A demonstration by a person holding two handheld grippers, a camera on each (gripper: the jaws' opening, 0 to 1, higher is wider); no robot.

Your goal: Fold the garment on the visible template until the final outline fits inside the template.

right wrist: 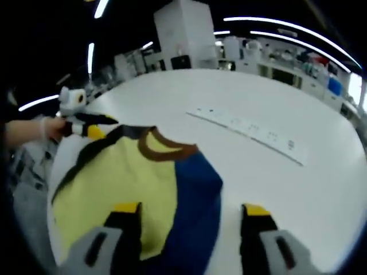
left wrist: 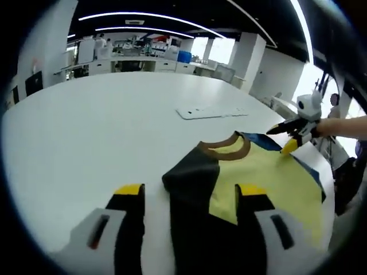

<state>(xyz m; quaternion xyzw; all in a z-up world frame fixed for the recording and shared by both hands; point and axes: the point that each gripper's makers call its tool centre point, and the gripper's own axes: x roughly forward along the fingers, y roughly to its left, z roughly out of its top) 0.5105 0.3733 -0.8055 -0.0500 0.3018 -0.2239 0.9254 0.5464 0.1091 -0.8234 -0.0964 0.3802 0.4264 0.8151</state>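
The yellow T-shirt (left wrist: 269, 177) lies flat on the white table (left wrist: 86, 126), right under both open tongs; its dark sleeve (left wrist: 192, 177) sits between the left tongs (left wrist: 192, 195), collar pointing away

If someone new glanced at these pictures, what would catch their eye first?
The yellow garment with a brown collar, one dark and one blue sleeve, lies spread on the white table. The right gripper hovers near its shoulder. Beyond lies a flat white strip.
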